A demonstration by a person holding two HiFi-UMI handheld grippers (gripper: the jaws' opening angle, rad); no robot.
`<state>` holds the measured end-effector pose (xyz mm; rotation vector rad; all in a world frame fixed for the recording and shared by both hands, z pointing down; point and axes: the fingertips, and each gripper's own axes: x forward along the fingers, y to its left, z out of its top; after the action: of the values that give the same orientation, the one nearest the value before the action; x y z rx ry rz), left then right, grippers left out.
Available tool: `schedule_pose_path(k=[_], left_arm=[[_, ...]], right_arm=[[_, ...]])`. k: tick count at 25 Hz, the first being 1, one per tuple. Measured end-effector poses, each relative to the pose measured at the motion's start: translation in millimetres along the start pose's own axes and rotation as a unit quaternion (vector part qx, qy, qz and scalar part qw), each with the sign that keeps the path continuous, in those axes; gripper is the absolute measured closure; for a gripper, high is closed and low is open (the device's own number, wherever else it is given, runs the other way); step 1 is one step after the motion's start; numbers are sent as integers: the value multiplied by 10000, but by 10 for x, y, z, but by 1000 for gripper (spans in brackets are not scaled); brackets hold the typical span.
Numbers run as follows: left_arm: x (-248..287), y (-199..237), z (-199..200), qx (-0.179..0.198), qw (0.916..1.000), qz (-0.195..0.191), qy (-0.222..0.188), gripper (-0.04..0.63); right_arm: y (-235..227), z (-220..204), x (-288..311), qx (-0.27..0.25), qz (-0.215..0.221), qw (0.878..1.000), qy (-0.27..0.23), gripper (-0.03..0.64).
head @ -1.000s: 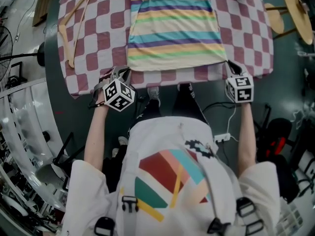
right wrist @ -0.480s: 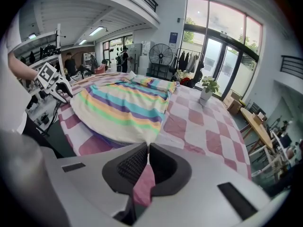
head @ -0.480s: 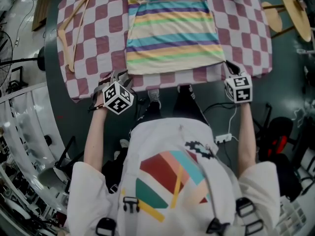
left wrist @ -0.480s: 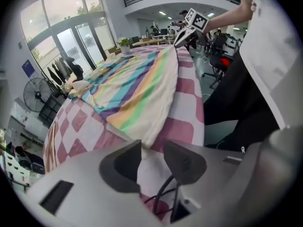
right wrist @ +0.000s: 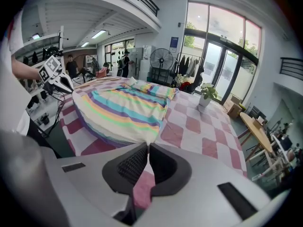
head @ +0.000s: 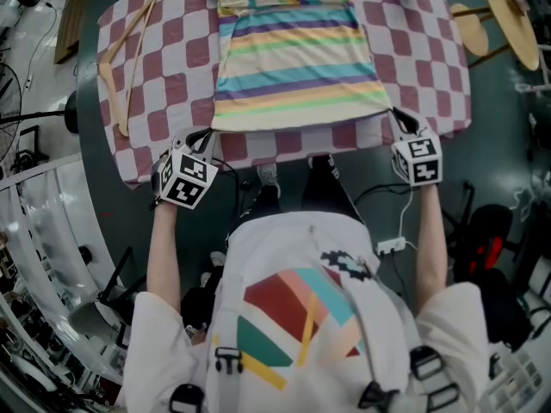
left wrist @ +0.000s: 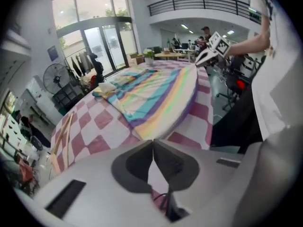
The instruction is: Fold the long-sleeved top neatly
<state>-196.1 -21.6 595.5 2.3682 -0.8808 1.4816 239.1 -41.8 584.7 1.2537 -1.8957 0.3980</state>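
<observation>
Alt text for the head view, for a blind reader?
A person's left gripper and right gripper pinch the near corners of a striped top spread on a checked table; the left's jaws have just closed. A wooden hanger lies at left.

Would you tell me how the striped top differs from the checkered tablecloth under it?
The striped top has pastel bands; the checkered tablecloth has red and white squares. The top is narrower, covering only the middle; the tablecloth is wider and drapes down at the near side. Both are fabric, spread out smooth.
</observation>
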Motion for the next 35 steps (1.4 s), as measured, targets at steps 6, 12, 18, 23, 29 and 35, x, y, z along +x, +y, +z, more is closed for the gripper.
schedule_pose_path(k=[6, 12, 18, 23, 29, 35], left_arm=[[-400, 784, 604, -713, 9908, 796, -831, 584], [-447, 1545, 1297, -1011, 9755, 1362, -1404, 584], [-105, 2384, 1825, -1535, 9625, 1761, -1382, 584], [247, 3069, 2190, -1983, 9484, 2071, -1351, 584], [909, 3674, 2289, -2305, 9425, 2134, -1141, 584], [1557, 3944, 2166, -2614, 9403, 2030, -794, 584]], right_arm=[[-105, 447, -122, -47, -103, 9994, -325, 597], [-432, 1159, -17, -160, -412, 9972, -599, 598], [-1081, 2071, 573, -214, -436, 9956, -799, 598], [-1573, 2753, 1260, -442, -314, 9959, -725, 598], [-1806, 3084, 2205, -532, 127, 9981, -292, 600], [-1887, 2995, 2867, -338, 374, 9987, 55, 598]])
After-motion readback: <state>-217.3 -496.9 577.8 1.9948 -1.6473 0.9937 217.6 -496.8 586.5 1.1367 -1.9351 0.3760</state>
